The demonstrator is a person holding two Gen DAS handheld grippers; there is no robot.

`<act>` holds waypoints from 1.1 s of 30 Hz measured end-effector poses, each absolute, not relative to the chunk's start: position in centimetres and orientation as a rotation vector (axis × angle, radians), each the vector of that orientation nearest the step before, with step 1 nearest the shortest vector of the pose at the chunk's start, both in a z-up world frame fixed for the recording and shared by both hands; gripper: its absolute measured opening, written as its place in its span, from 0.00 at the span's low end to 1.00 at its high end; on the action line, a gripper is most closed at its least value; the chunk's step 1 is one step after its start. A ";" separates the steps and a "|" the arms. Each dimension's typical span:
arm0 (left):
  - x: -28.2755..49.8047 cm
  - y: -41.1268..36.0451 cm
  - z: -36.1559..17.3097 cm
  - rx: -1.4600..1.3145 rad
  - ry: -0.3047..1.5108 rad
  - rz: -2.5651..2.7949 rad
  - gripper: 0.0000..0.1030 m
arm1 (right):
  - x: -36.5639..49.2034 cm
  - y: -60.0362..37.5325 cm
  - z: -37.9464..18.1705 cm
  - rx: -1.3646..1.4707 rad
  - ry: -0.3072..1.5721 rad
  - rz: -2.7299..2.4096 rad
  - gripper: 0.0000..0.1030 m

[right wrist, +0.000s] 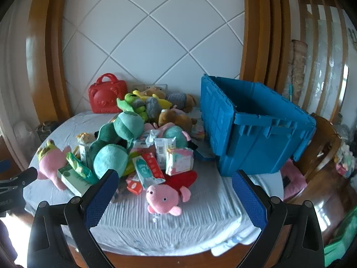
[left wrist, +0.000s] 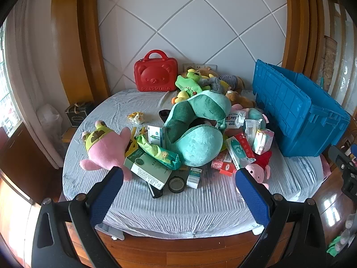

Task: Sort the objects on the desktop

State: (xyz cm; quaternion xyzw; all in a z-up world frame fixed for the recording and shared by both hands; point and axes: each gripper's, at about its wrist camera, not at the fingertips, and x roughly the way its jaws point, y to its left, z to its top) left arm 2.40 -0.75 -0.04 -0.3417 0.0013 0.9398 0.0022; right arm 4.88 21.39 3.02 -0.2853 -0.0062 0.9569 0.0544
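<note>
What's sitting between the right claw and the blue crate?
Nothing: in the right wrist view, only bare wrinkled white tablecloth lies between the open right claw and the blue plastic crate.

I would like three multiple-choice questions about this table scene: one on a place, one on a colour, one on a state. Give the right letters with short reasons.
1. Where does the blue crate stand?
A. at the table's right side
B. under the table
C. on the red case

2. What colour is the bear-faced case by the wall?
A. yellow
B. red
C. white

3. How is the right gripper?
A. shut on the pink pig toy
B. shut on a box
C. open, holding nothing

Answers: 1 A, the crate sits on the cloth right of the pile. 2 B, the case is plainly red. 3 C, its fingers stand wide apart, with the pink pig toy lying free between them.
</note>
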 end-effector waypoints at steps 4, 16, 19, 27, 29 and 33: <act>2.3 -0.8 -0.4 -1.079 0.006 2.947 0.99 | 4.6 21.5 2.7 -0.880 -0.014 2.908 1.00; 1.4 -2.7 -2.6 -1.127 -0.050 2.997 0.99 | 1.8 22.1 -0.1 -0.974 -0.010 2.933 1.00; 0.7 -3.2 -4.2 -1.177 -0.038 3.007 0.99 | 0.5 22.2 -1.4 -0.996 0.007 2.948 1.00; -5.6 -6.4 -7.2 -1.275 -0.045 2.990 0.99 | -5.7 20.5 -4.6 -1.104 0.008 2.950 1.00; -8.0 -7.0 -7.5 -1.267 -0.045 2.970 0.99 | -8.1 19.5 -5.1 -1.116 0.002 2.940 1.00; -13.8 -8.1 -7.4 -1.254 -0.015 2.930 0.99 | -13.7 17.1 -5.1 -1.111 -0.018 2.921 1.00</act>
